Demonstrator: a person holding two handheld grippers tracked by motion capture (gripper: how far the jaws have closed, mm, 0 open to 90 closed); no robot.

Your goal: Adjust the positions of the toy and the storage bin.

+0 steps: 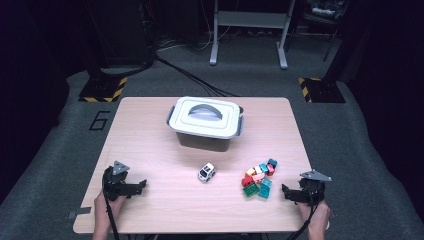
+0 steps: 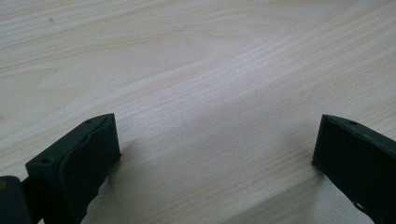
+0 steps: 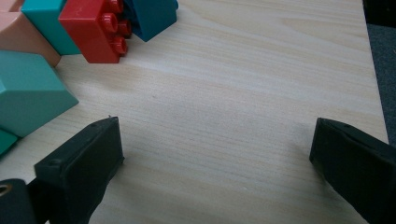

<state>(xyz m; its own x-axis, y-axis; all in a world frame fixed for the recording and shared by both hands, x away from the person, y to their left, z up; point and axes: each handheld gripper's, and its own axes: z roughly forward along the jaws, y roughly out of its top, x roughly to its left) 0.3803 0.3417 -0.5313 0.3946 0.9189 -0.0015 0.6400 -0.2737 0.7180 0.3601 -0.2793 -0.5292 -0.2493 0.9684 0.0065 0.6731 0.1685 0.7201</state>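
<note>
A loose heap of toy bricks (image 1: pixel 259 178) lies on the near right part of the table (image 1: pixel 150 150), with red, pink, teal and green pieces leaning on one another rather than stacked. Because nothing locks them together, a jaw pushed in from the side would probably scatter the heap instead of isolating one piece, and the outer bricks could be shoved toward the table's right edge, which is seen close by in the right gripper view. A red brick (image 3: pixel 95 30) lies on its side with its studs turned sideways, so a grip across the studs is judged likely to slip or twist.

The heap is found just beside the right gripper (image 1: pixel 292 192), slightly ahead of it and toward the table's middle; in the right gripper view it sits off the left jaw, not between the two. That gripper is held wide, with nothing between its jaws.

A small white toy car (image 1: pixel 206 172) stands apart from the heap, and it could be rolled away by a light knock. Behind it, the lidded storage box (image 1: pixel 206 123) is shut, so nothing can be dropped in yet.

The left gripper (image 1: pixel 135 186) is likewise held wide and empty, well apart from the bricks.
</note>
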